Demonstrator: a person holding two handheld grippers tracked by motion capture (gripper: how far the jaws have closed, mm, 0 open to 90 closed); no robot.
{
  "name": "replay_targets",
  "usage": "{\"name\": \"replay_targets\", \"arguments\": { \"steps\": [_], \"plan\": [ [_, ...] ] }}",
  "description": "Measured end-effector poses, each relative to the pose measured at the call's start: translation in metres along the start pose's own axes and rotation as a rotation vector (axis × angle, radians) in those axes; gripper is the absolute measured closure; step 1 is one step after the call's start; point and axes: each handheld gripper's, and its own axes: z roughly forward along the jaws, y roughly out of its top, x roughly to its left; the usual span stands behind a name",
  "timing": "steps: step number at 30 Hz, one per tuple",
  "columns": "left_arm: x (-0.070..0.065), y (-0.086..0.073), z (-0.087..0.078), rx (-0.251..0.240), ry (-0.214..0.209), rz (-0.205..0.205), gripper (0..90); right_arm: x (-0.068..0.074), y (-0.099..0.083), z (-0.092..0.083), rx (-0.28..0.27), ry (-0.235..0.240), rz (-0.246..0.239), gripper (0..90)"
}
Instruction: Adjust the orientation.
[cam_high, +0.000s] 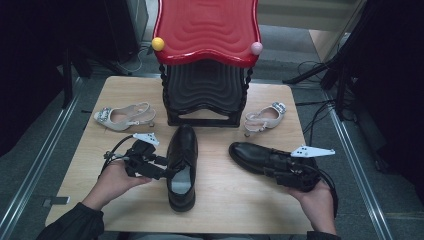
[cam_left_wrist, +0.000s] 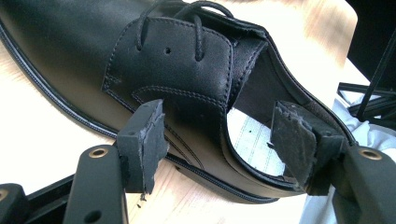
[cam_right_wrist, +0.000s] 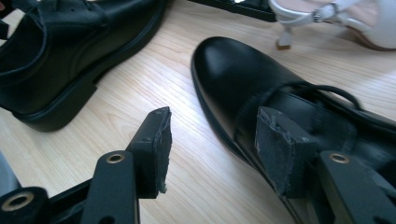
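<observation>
While both dress shoes are resting on the surface (cam_high: 220, 200), my left gripper (cam_left_wrist: 219, 140) is straddling the left shoe's (cam_high: 182, 165) stiff quarter, apparently without pinching; my right gripper (cam_right_wrist: 212, 149), spread, is reaching the smooth, probably slippery right shoe (cam_high: 260, 157).

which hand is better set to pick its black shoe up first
Left, likely. The left gripper already straddles the side wall of its black shoe, one pad outside and one inside the opening. The right gripper is open beside the other black shoe, not yet around any edge.
</observation>
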Motion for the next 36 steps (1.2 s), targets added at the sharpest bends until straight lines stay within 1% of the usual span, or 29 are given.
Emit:
{"name": "replay_targets", "arguments": {
  "steps": [1,9,10,13,16,17,18,19,20,24,25,28,31,33,36],
  "plan": [
    [0.000,0.000,0.000,0.006,-0.008,0.000,35.4,-0.001,-0.001,-0.002,0.001,-0.007,0.001,46.9],
    [0.000,0.000,0.002,0.017,0.001,0.006,35.4,-0.011,-0.005,-0.012,0.000,-0.037,0.018,47.1],
    [0.000,0.000,0.002,0.016,0.001,0.004,35.4,-0.014,-0.006,-0.015,0.001,-0.047,0.022,47.2],
    [0.000,0.000,0.002,0.011,-0.001,0.007,35.4,-0.017,-0.009,-0.019,-0.003,-0.048,0.026,48.2],
    [-0.001,0.000,0.000,0.000,0.002,0.000,35.5,-0.021,-0.012,-0.025,-0.015,-0.061,0.039,48.4],
    [-0.001,0.000,0.000,0.000,0.002,0.000,35.4,-0.021,-0.012,-0.025,-0.015,-0.061,0.039,48.4],
    [0.000,0.000,0.001,0.003,0.003,0.000,35.5,-0.025,-0.015,-0.028,-0.011,-0.074,0.047,48.6],
    [0.000,0.000,0.001,0.003,0.003,0.000,35.4,-0.025,-0.015,-0.028,-0.011,-0.074,0.047,48.6],
    [0.000,0.000,0.001,0.006,-0.001,0.002,35.4,-0.028,-0.017,-0.028,-0.003,-0.084,0.056,49.3],
    [-0.001,0.000,0.002,0.008,0.003,0.003,35.4,-0.031,-0.019,-0.025,0.001,-0.092,0.060,49.4],
    [-0.001,0.000,0.003,0.011,0.002,0.002,35.4,-0.033,-0.020,-0.020,0.002,-0.090,0.064,48.5],
    [-0.001,0.000,0.003,0.011,0.002,0.001,35.5,-0.034,-0.019,-0.013,0.007,-0.084,0.077,49.1],
    [-0.001,0.000,0.003,0.011,0.003,0.002,35.5,-0.035,-0.019,-0.008,0.002,-0.071,0.070,50.6],
    [-0.001,-0.001,0.002,0.011,0.004,0.002,35.5,-0.037,-0.018,0.000,0.006,-0.055,0.068,51.6],
    [-0.001,-0.002,0.001,0.008,0.005,-0.004,35.5,-0.037,-0.017,0.005,0.018,-0.057,0.059,51.5]
  ]
}}
